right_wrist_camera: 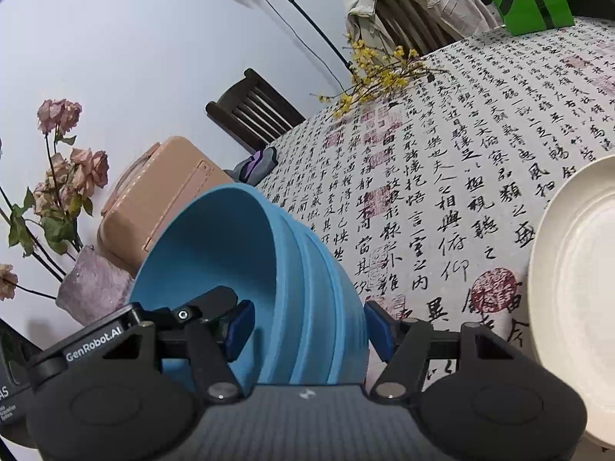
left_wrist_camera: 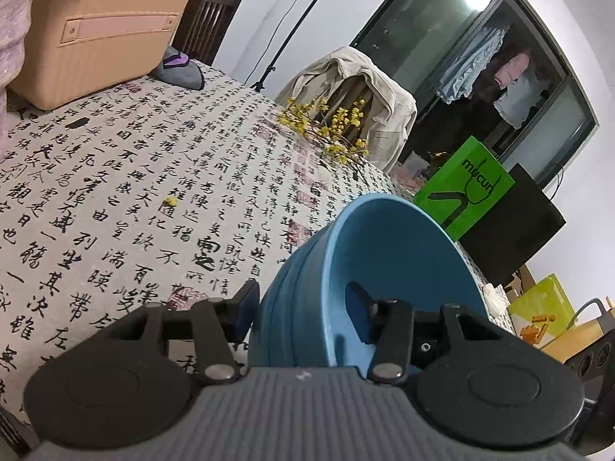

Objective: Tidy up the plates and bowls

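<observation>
Each claw is pinching the wall of a blue bowl, one pad inside and one outside: the left gripper (left_wrist_camera: 303, 315) holds the left blue bowl (left_wrist_camera: 384, 261), the right gripper (right_wrist_camera: 309, 326) the right blue bowl (right_wrist_camera: 250, 269), both apparently clear of the table (right_wrist_camera: 442, 161). This looks like the carrying step. A cream plate (right_wrist_camera: 576, 288) lies at three o'clock in the right view; next probably comes nesting the bowls, which calls for levelling them.

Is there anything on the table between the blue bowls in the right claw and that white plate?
Nothing visible does. The right claw holds the blue bowls tilted above the table, and only bare tablecloth lies between them and the white plate. The yellow flower sprig sits far back, out of the path.
</observation>
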Motion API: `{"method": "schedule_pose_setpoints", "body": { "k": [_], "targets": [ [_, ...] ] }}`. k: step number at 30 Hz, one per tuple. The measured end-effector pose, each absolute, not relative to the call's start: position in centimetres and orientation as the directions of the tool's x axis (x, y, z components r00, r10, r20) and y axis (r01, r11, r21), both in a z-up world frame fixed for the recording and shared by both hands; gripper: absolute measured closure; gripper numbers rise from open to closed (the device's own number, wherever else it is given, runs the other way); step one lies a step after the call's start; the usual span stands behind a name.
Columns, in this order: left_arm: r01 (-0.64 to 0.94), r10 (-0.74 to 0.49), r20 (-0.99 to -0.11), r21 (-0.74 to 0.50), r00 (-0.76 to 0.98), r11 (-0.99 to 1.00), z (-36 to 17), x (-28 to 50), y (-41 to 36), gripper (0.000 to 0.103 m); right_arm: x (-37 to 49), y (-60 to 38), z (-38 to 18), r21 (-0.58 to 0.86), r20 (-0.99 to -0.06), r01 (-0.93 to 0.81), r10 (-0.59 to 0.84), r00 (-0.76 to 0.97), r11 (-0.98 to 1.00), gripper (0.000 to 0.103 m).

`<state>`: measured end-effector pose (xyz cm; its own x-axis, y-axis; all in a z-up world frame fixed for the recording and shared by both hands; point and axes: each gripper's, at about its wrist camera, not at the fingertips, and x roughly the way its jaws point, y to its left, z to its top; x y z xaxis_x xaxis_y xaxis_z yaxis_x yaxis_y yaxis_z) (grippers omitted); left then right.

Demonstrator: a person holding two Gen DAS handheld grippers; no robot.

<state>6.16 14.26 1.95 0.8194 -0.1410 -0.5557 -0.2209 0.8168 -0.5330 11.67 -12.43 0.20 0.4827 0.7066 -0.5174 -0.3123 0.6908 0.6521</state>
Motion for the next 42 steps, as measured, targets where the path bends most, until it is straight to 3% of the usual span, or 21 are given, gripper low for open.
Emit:
{"method": "schedule_pose_setpoints", "body": {
  "k": [42],
  "targets": [
    [-0.051, -0.296, -0.524, -0.549, 0.799, 0.834, 2.9, 9.4, 5.7, 0.053, 10.7, -22.1, 0.8, 0.652, -0.489, -0.204, 0.611, 0.623, 0.730, 0.040]
  ]
}}
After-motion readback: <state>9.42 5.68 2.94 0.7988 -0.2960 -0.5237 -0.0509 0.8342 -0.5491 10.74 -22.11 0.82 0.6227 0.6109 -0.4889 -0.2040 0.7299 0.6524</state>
